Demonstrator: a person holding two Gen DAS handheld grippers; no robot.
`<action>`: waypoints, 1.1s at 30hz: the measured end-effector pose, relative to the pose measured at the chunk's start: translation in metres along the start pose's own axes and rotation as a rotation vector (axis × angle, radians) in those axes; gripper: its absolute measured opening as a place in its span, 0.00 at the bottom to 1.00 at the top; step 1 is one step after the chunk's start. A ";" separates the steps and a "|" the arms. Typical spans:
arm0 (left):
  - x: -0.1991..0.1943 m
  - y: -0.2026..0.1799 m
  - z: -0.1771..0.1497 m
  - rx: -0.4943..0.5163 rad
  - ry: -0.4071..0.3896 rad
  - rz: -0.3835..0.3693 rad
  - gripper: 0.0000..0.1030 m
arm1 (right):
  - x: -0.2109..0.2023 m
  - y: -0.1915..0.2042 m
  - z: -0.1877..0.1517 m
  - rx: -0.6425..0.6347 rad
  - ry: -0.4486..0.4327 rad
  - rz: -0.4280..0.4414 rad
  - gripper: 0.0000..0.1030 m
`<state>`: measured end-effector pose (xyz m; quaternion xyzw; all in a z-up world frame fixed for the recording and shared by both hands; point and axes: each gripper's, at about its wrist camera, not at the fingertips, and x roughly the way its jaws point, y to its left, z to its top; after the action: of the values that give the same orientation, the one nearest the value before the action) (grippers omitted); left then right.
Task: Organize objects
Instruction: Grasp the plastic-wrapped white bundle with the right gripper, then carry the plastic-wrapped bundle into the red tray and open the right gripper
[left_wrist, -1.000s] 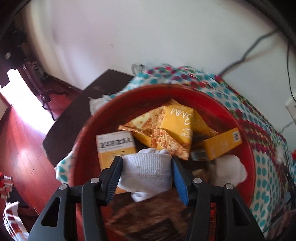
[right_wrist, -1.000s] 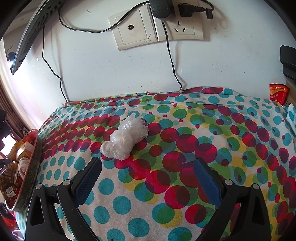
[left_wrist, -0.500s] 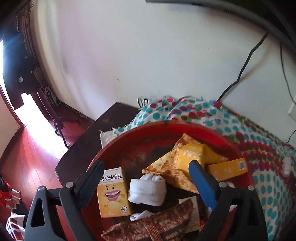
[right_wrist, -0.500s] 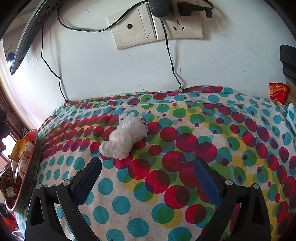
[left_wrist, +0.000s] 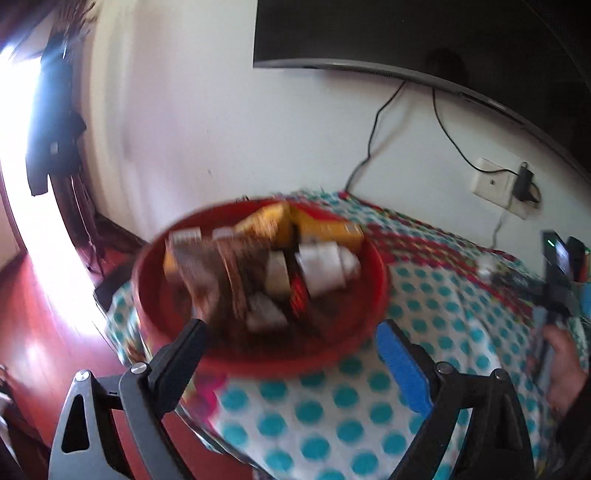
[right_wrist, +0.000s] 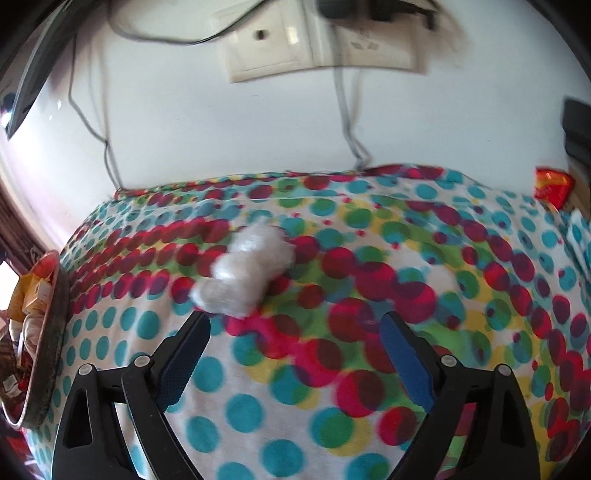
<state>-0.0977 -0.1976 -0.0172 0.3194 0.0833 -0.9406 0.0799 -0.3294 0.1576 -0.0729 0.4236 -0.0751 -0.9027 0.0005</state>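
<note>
Crumpled clear plastic bag (right_wrist: 245, 275) lies mid-tablecloth (right_wrist: 332, 387), toward wall edge | right gripper (right_wrist: 295, 343) empty, jaws wide but closing, just short | looks light, soft, slippery; pinch its bunched middle | left gripper (left_wrist: 291, 350) wide, empty.

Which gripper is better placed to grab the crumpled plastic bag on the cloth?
Right. The right gripper faces the plastic bag just beyond its fingertips; its jaws are closing with nothing between them yet. The left gripper is open and faces the red bowl instead.

The left tongs (left_wrist: 291, 354) released the white sock (left_wrist: 325, 267) into the red bowl (left_wrist: 373, 295), withdrawing.
</note>
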 end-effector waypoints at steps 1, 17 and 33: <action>0.001 0.000 -0.010 -0.016 0.000 -0.013 0.92 | 0.003 0.008 0.001 -0.027 0.009 -0.028 0.90; -0.007 -0.012 -0.019 0.001 -0.053 -0.093 0.92 | 0.031 0.030 0.011 -0.031 0.017 -0.142 0.32; -0.008 -0.011 -0.023 -0.019 -0.018 -0.029 0.92 | -0.031 0.065 -0.009 -0.128 -0.022 0.006 0.32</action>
<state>-0.0799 -0.1814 -0.0292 0.3088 0.0960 -0.9437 0.0699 -0.3067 0.0940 -0.0466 0.4126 -0.0184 -0.9103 0.0293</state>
